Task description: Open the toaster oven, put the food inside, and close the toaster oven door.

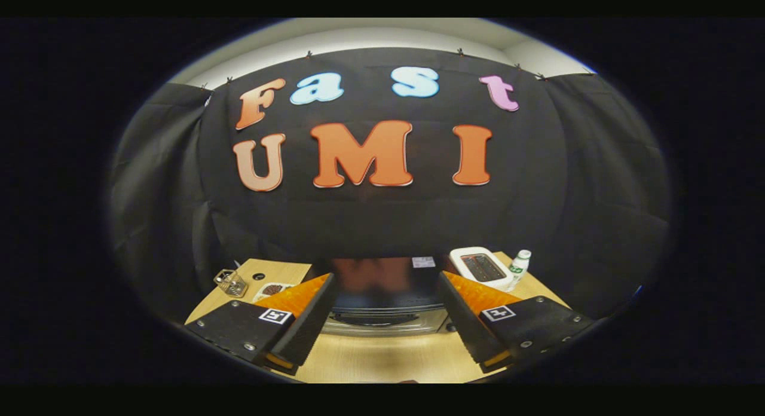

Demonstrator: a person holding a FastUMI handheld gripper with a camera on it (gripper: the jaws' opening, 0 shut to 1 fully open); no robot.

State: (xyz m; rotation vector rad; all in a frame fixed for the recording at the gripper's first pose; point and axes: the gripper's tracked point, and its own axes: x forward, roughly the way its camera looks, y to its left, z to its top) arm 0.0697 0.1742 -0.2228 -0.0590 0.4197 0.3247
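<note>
Hovering over table (382, 359) | gripper (382, 302) spreading wide, pinching nothing | oven (382, 296) sitting closed between fingers | toaster (482, 266), bottle (519, 268) crowding far edge

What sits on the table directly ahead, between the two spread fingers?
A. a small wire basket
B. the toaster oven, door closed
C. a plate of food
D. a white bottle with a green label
B: the toaster oven sits ahead between the open gripper's fingers, door up and handle showing.
</note>
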